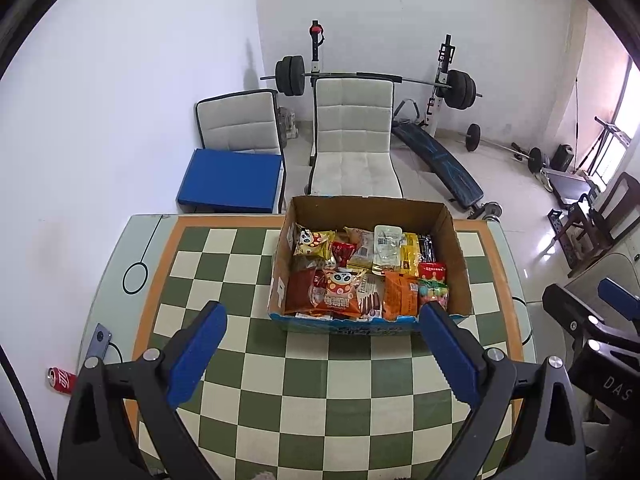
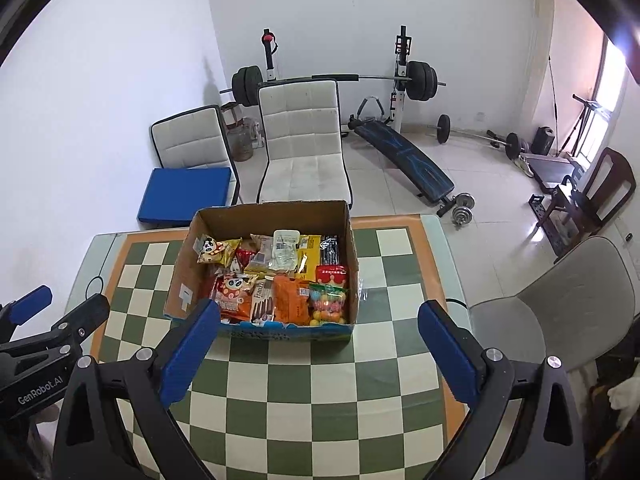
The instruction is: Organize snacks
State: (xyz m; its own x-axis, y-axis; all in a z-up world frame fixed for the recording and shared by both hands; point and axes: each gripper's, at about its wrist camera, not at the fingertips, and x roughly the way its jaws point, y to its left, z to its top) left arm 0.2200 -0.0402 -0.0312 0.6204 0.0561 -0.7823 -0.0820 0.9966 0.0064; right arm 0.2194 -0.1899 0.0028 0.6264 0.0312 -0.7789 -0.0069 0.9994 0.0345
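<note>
Both grippers are hanging spread and empty over the checkered table. The snack box is sitting just ahead of the left gripper, slightly right of its centreline. The right gripper is facing it ahead-left. Both look about equally near.
</note>
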